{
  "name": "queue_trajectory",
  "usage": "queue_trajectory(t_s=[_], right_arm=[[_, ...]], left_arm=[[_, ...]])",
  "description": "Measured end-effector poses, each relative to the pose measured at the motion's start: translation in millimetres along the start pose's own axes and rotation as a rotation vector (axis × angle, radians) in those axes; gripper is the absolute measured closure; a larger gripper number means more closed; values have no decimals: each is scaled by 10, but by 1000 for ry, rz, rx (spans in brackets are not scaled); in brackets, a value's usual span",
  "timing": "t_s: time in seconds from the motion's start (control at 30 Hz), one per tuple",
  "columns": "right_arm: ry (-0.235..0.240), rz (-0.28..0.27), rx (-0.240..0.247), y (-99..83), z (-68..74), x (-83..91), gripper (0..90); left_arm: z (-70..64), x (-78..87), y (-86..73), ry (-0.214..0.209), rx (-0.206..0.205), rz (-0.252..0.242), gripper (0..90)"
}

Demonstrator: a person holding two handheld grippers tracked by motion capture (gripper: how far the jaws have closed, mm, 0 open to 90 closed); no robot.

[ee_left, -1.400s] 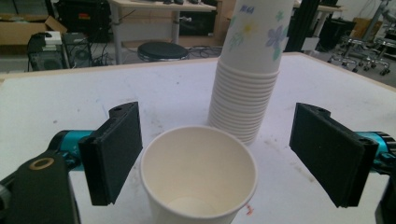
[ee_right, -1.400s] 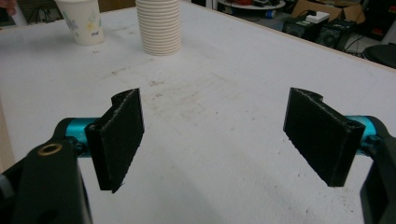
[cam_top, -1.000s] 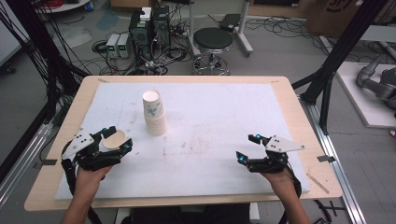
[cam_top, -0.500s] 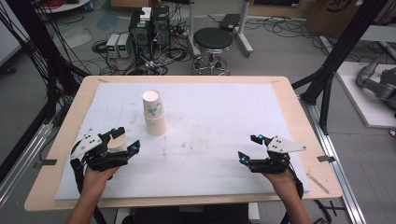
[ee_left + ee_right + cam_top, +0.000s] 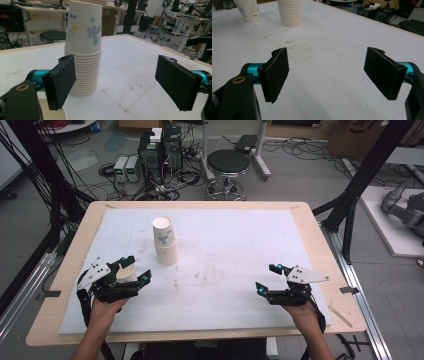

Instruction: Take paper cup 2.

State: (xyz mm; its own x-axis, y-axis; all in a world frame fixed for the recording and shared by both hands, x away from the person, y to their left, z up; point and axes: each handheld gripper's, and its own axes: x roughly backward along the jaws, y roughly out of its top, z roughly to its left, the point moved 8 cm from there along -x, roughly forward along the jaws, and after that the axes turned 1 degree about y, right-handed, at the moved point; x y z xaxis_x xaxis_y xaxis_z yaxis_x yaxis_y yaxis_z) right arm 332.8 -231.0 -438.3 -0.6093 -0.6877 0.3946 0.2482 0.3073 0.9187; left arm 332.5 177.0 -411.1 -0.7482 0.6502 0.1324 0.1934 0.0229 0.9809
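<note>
Two grippers, left point(image 5: 131, 272) and right point(image 5: 267, 279), agape, empty; one paper cup point(image 5: 126, 271) separated, stack of paper cups point(image 5: 165, 241) remaining.

Grey concrete floor point(image 5: 310, 175), strewn with loose black cables point(image 5: 300, 147). Ahead of both grippers, past the table's far edge, a round black stool point(image 5: 227, 162) on a chrome base. To its left, stacked electronics boxes point(image 5: 160, 145) amid tangled wiring. Black frame struts point(image 5: 370, 167) rise on the right; more dark uprights point(image 5: 30, 165) on the left. Light wooden table point(image 5: 315, 232) with a white, scuffed mat point(image 5: 240, 250) over it. Far right, a white platform point(image 5: 395, 225) bearing a grey machine arm point(image 5: 402, 207). Cardboard boxes point(image 5: 350, 130) along the back. Even, flat indoor light.
</note>
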Motion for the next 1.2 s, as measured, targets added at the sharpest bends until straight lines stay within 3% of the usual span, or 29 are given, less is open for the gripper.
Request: queue_trajectory(t_s=[0.2,0.57,0.73,0.97,1.2], right_arm=[[6,3,3,3,3,-5,208],[16,-9,6,34,20,20,208],[18,-9,7,29,21,18,209],[18,-13,9,37,19,29,208],[23,-10,13,41,37,21,209]], left_arm=[[19,-56,105,6,9,7,169],[-34,-455,531,0,-23,22,168],[-2,-589,614,13,-18,31,168],[133,-693,619,126,-35,52,168],[182,-847,625,141,-53,82,168]])
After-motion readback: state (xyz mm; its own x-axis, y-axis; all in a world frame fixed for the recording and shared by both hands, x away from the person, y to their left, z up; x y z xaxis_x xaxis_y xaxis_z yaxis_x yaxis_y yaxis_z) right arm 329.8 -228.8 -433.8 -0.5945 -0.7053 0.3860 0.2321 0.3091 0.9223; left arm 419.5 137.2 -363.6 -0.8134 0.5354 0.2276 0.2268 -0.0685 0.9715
